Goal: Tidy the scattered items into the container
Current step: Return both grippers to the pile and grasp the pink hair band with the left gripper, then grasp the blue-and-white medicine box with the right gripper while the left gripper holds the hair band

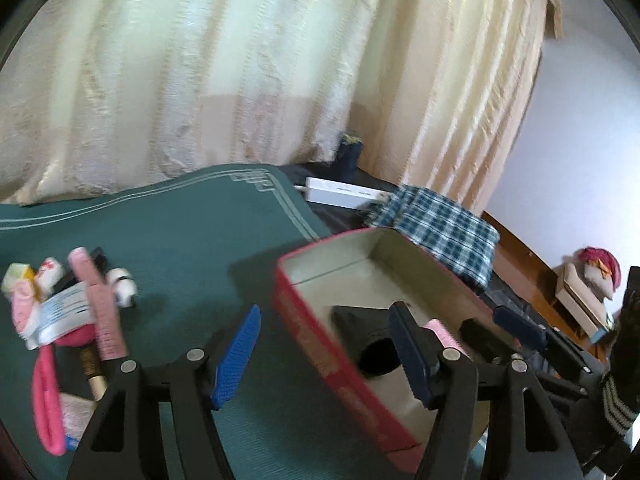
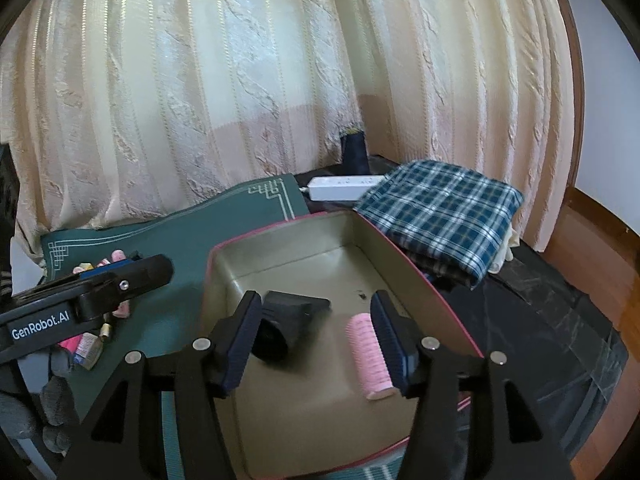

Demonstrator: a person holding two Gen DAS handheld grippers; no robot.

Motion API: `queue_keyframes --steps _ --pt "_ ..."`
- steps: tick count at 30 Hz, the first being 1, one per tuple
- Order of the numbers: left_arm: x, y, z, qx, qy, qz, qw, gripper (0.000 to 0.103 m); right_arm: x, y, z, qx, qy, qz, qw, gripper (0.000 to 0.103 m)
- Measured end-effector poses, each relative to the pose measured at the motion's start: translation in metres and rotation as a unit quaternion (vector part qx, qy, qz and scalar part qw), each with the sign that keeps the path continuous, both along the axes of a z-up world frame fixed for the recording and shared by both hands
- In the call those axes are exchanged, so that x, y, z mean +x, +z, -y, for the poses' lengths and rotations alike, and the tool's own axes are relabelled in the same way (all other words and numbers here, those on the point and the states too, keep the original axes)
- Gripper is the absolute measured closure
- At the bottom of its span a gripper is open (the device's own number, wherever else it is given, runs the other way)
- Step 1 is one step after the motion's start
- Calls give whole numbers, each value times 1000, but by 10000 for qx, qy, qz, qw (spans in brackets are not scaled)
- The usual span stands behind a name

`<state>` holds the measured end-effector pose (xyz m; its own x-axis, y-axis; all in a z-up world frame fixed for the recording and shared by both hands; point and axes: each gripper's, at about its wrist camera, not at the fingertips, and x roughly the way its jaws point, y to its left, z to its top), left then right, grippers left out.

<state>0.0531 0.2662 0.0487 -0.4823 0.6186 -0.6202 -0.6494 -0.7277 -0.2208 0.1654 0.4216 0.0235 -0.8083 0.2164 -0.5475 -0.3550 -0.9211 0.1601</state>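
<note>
Both sets of jaws part-open, empty: left gripper [image 1: 324, 356], right gripper [image 2: 316, 338]. Ribbed pink roller [image 2: 368, 356] and matte black block [image 2: 290, 322] inside red-walled rectangular box [image 2: 280, 236]; soft clutter [image 1: 68, 312] on green mat [image 1: 180, 232].

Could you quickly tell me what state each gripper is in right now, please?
Left gripper: jaws open, holding nothing, straddling the red box's wall.
Right gripper: jaws open, holding nothing, above the pink roller in the box.

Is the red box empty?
No. The red-sided box holds a pink ribbed roller and a black bag-like thing on its floor.
</note>
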Motion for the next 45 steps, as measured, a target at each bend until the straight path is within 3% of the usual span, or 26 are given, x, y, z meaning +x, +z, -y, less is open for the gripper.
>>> queue_keyframes --steps 9,22,35,37,39,45 --pt "-26 -12 79 -62 910 126 9958 35 -10 12 52 117 398 -146 9990 38" --pt "-74 -56 203 -369 2275 615 9711 35 -42 -9 143 61 1386 184 9902 36" --pt "-100 -94 215 -352 2221 1193 9671 35 -59 -28 181 17 1768 559 9827 36" --pt "-101 -98 216 -239 2121 1273 9686 45 -62 -31 185 -9 1820 608 9814 36" --pt "-99 -97 217 -39 1996 1343 9706 63 -65 -34 189 -53 1889 668 9797 36" --pt "-92 -90 231 99 2108 1250 9694 70 -73 -40 201 -156 2087 833 9743 36"
